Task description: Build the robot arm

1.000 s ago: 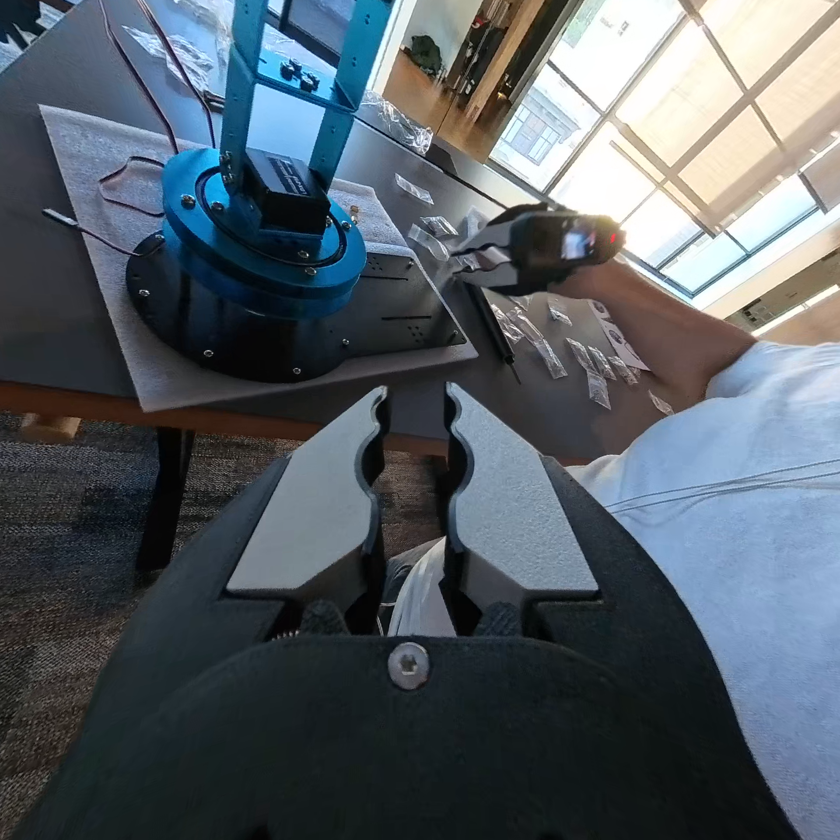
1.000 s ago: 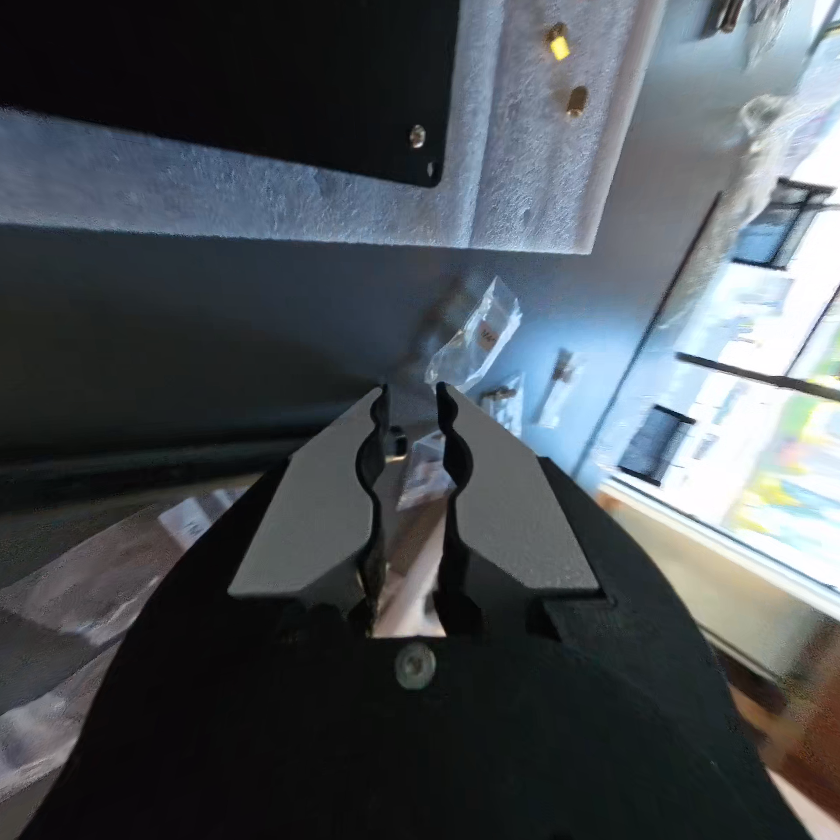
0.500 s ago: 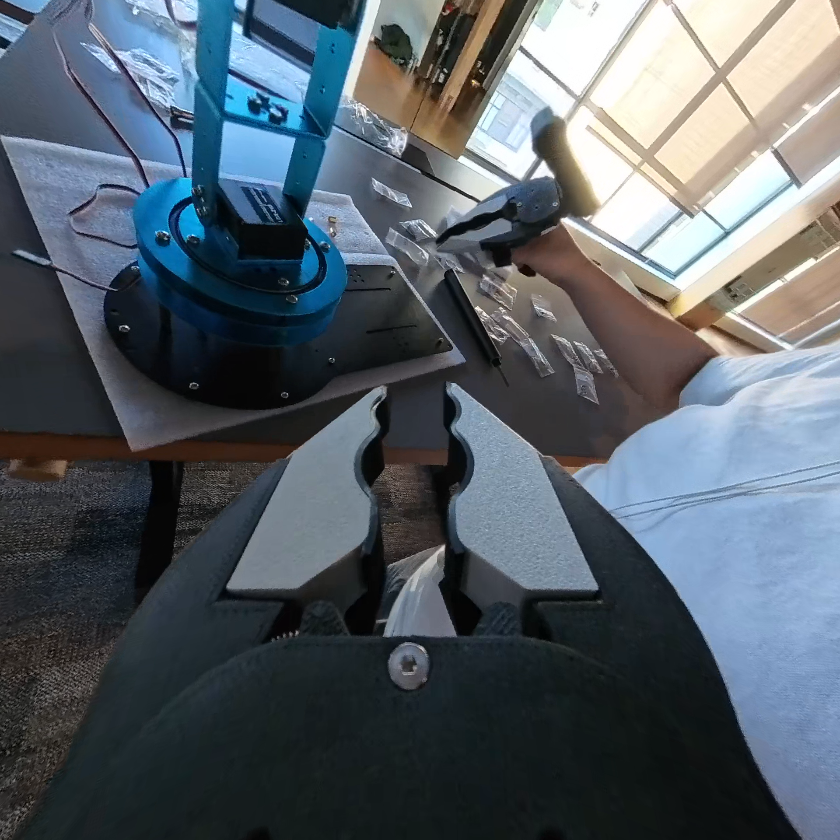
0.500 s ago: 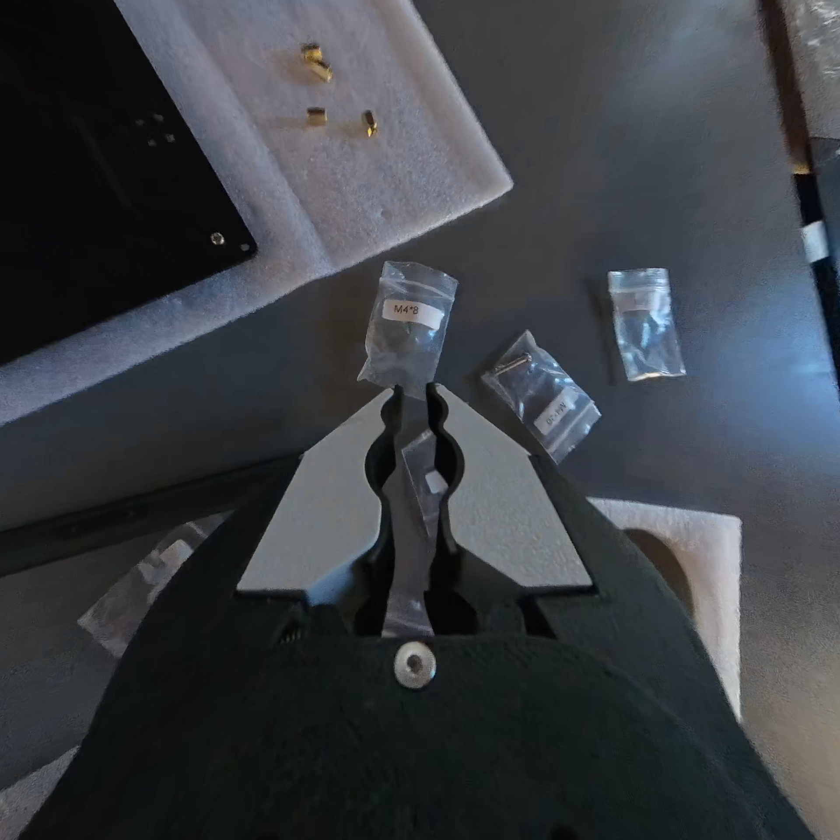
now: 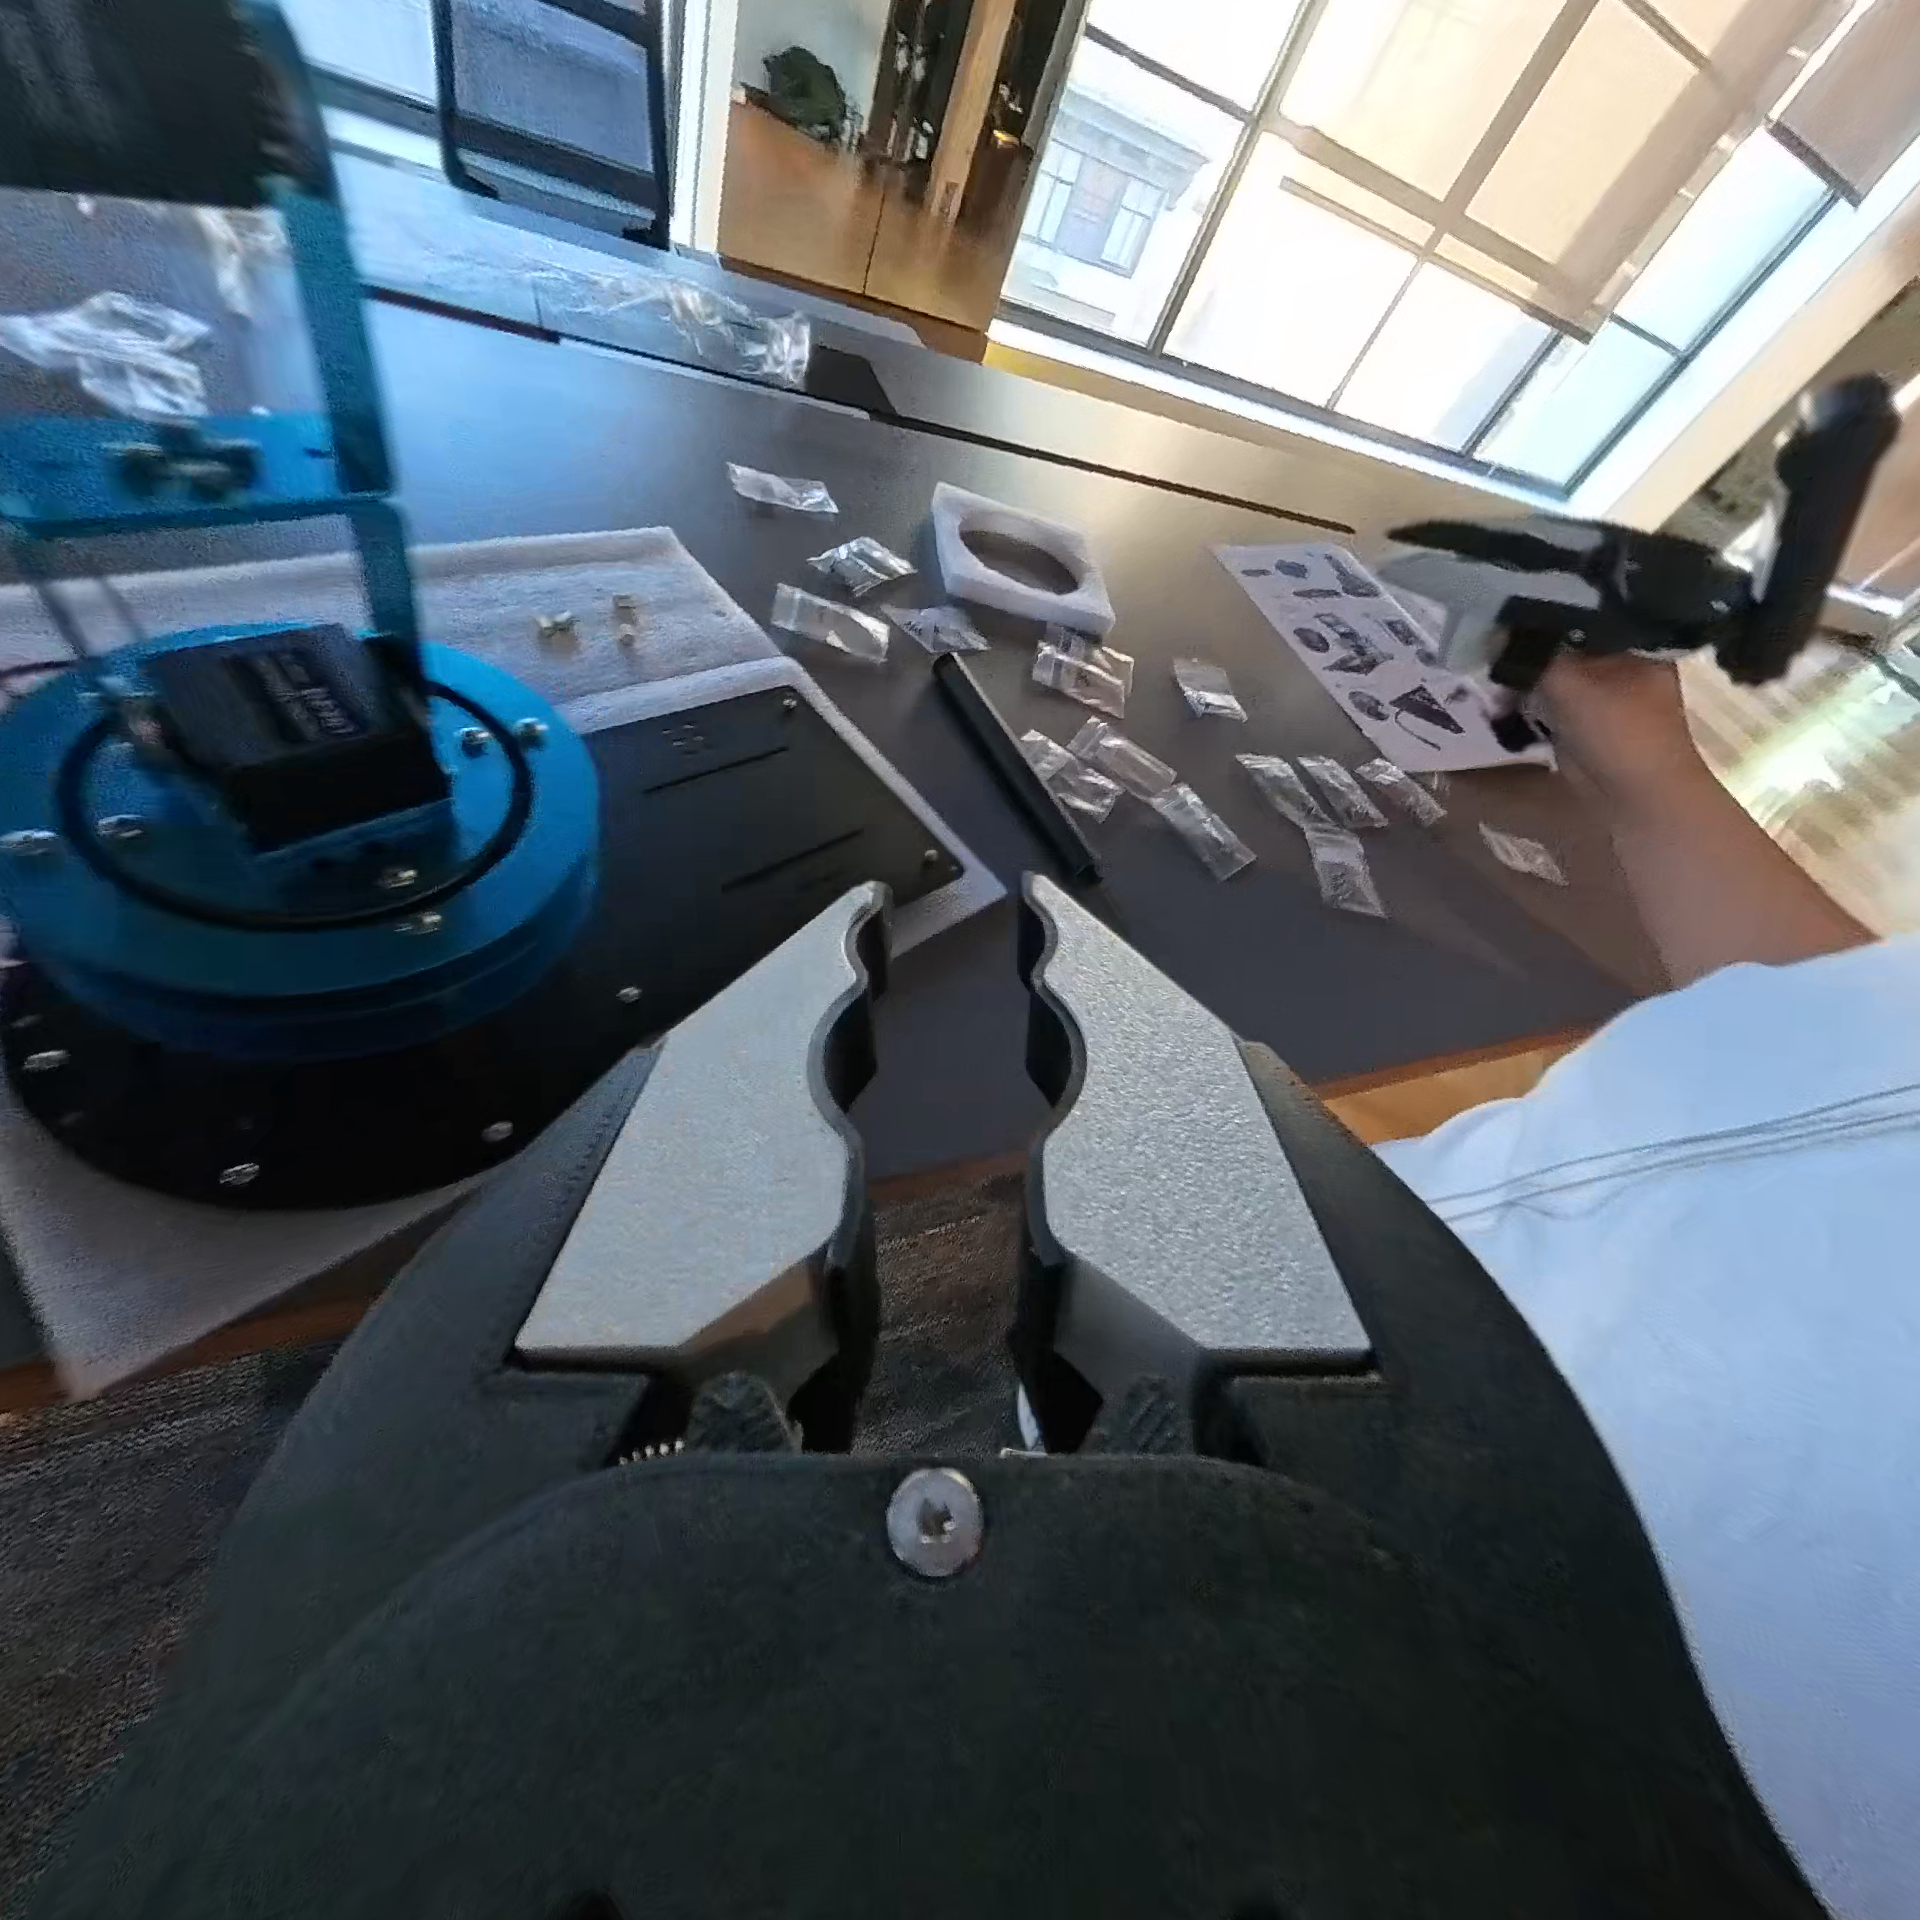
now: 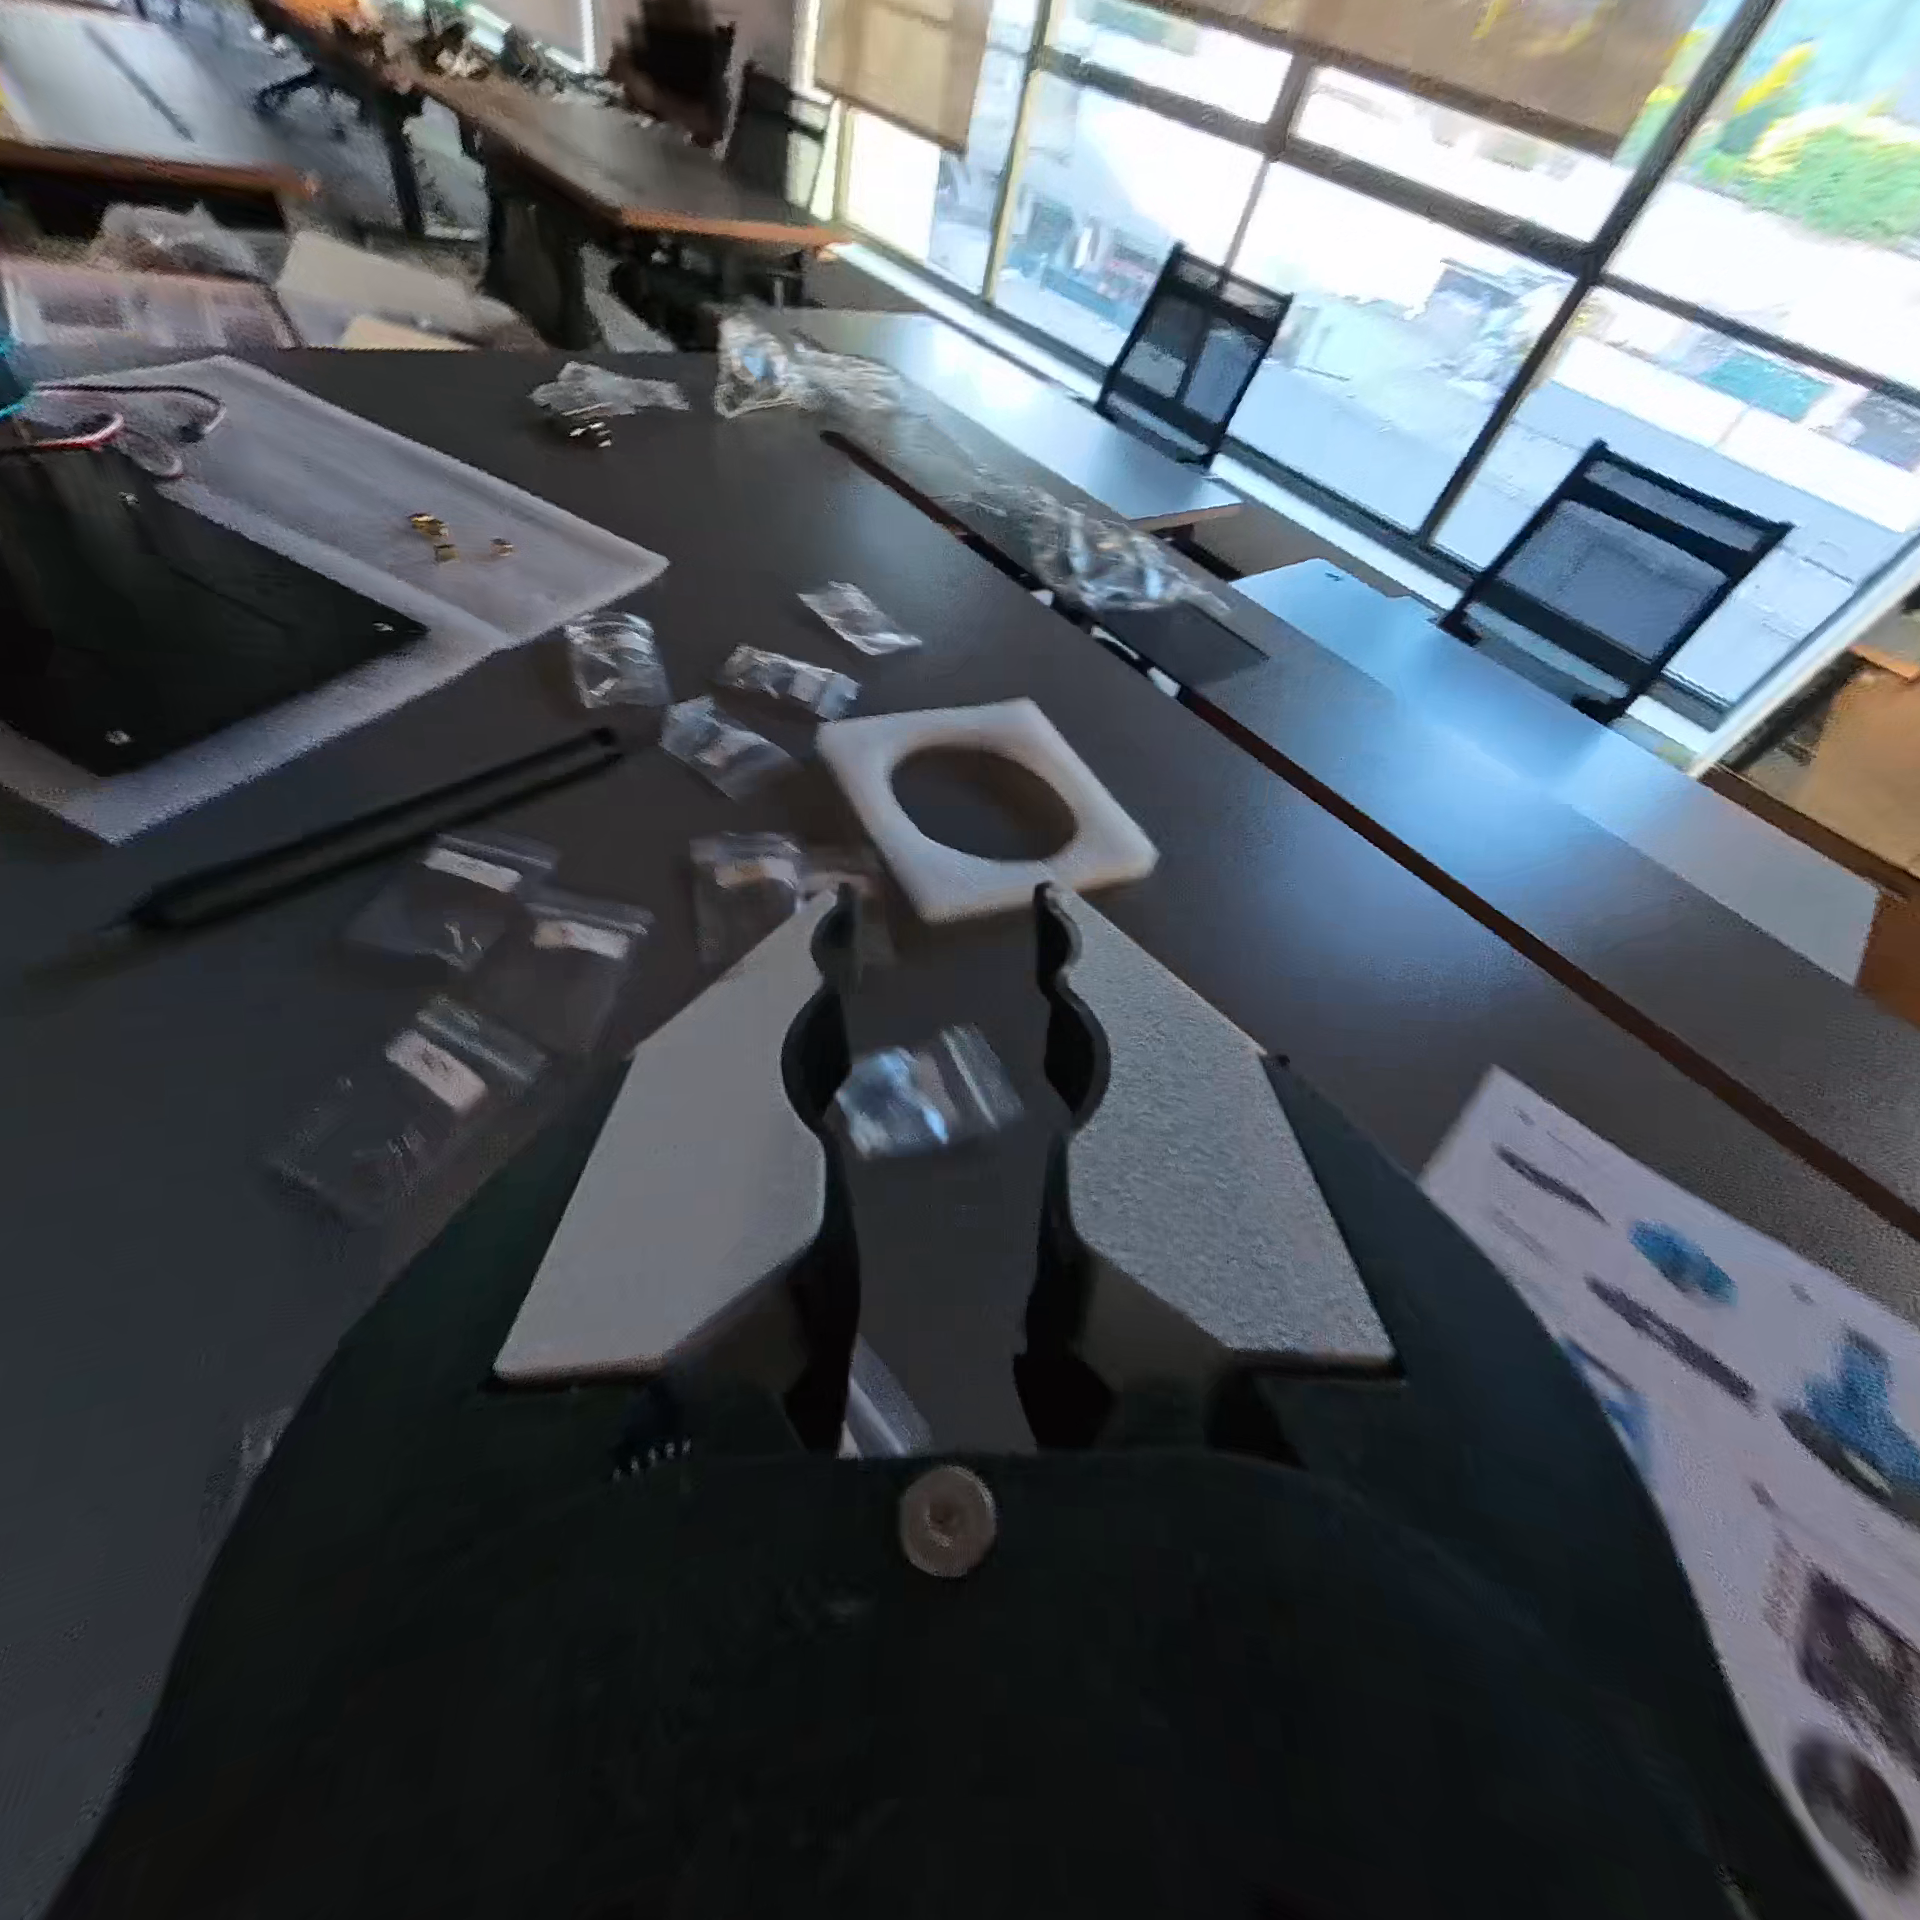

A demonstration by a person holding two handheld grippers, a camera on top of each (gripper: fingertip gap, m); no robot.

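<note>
My left gripper (image 5: 953, 914) is open a little and empty, held over the near edge of the dark table (image 5: 1299, 966). It is just right of a blue round turntable (image 5: 291, 831) that sits on a black base plate (image 5: 748, 769). My right gripper (image 6: 945, 914) is open above the table. A small clear bag (image 6: 925, 1091) shows blurred in the gap between its fingers; I cannot tell whether it touches them. The right gripper also shows in the left wrist view (image 5: 1455, 540), raised over a printed sheet (image 5: 1351, 644).
Several small clear parts bags (image 5: 1112, 758) lie scattered on the table, with a black screwdriver (image 6: 384, 842), a white foam square with a round hole (image 6: 987, 810) and brass standoffs (image 6: 447, 540) on a white foam mat (image 6: 343, 488). A person's arm and white sleeve (image 5: 1714, 1195) are at the right. There is about 40 cm between the tips of the two grippers.
My right gripper has lifted and swung right, away from the bags, and its jaws have opened wider. My left gripper has risen and moved towards the table edge.
</note>
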